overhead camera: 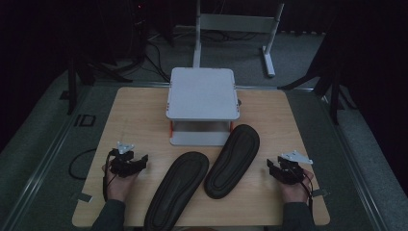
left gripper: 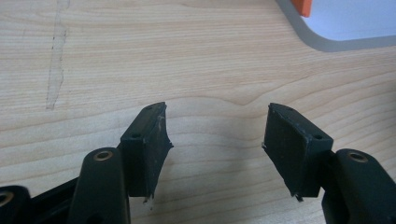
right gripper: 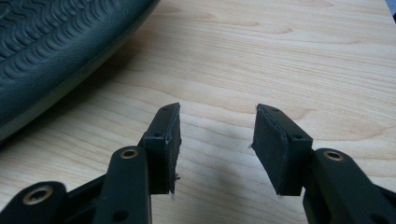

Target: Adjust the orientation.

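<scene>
- Left claw: rests low over the bench at the near left. In the left gripper view its jaws stand apart with bare wood between them; it is released and grasps nothing.
- Right claw: rests at the near right of the bench, just beside the toe-side edge of the right slipper. In the right gripper view its jaws stand apart over bare wood, with the ribbed sole at the upper left; it is released.
- The 2 black slippers lie sole-up between the claws, side by side and slanted; the left slipper lies nearer the front edge.
- Beyond them stands the white 2-tier rack, with orange posts; its top deck and lower shelf carry nothing.
- Judgement: the work is at its start. Neither slipper is gripped or lifted, and both remain to be moved, likely onto the rack.
</scene>
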Demonstrator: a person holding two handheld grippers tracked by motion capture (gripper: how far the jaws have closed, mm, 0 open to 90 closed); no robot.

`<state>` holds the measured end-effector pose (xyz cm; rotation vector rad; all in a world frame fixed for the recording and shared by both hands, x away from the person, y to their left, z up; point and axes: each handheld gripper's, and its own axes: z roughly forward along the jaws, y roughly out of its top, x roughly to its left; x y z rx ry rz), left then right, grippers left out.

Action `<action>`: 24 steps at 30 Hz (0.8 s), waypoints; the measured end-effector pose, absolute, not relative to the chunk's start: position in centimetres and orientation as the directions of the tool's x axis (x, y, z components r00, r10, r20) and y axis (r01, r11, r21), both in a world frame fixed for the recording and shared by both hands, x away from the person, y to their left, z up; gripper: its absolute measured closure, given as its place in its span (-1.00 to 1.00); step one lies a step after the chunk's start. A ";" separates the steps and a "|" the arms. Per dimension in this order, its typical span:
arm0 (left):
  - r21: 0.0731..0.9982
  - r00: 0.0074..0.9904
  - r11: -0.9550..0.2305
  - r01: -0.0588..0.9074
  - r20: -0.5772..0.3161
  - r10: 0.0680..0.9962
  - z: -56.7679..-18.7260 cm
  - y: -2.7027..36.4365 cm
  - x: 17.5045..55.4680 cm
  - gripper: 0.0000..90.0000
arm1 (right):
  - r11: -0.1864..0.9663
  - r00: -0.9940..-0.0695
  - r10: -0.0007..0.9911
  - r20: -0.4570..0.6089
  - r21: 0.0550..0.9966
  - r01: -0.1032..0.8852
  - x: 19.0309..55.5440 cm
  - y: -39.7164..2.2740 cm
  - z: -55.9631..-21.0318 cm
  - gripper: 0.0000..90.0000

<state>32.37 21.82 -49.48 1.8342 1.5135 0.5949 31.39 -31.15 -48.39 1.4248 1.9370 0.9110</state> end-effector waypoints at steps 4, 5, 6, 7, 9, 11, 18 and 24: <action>0.742 0.223 -0.106 0.662 -0.059 0.973 -49.3 21.7 32.2 -0.14 | 0.215 -0.288 0.956 -0.052 0.793 0.570 31.2 -30.9 -48.3 0.09; 0.753 0.220 -0.099 0.650 -0.062 0.973 -49.0 21.7 32.0 -0.14 | 0.222 -0.294 0.954 -0.057 0.794 0.566 31.2 -30.9 -48.3 0.08; 0.753 0.220 -0.099 0.650 -0.062 0.973 -49.0 21.7 32.0 -0.15 | 0.222 -0.294 0.954 -0.057 0.794 0.566 31.2 -30.9 -48.3 0.08; 0.756 0.220 -0.099 0.647 -0.062 0.973 -48.8 21.8 31.9 -0.15 | 0.226 -0.296 0.953 -0.062 0.794 0.564 31.1 -30.8 -48.3 0.08; 0.760 0.222 -0.096 0.643 -0.065 0.973 -48.7 21.8 31.8 -0.14 | 0.229 -0.304 0.951 -0.059 0.796 0.561 31.1 -30.6 -48.2 0.07; 0.763 0.228 -0.102 0.638 -0.060 0.972 -48.5 21.7 31.6 -0.14 | 0.241 -0.316 0.946 -0.066 0.796 0.556 31.1 -30.3 -48.2 0.07; 0.760 0.245 -0.130 0.636 -0.039 0.969 -48.5 21.2 31.5 -0.15 | 0.263 -0.338 0.938 -0.076 0.793 0.550 32.0 -29.6 -48.0 0.07; 0.766 0.272 -0.156 0.623 -0.026 0.962 -48.4 20.6 31.4 -0.17 | 0.289 -0.372 0.925 -0.079 0.780 0.554 33.6 -29.0 -48.3 0.07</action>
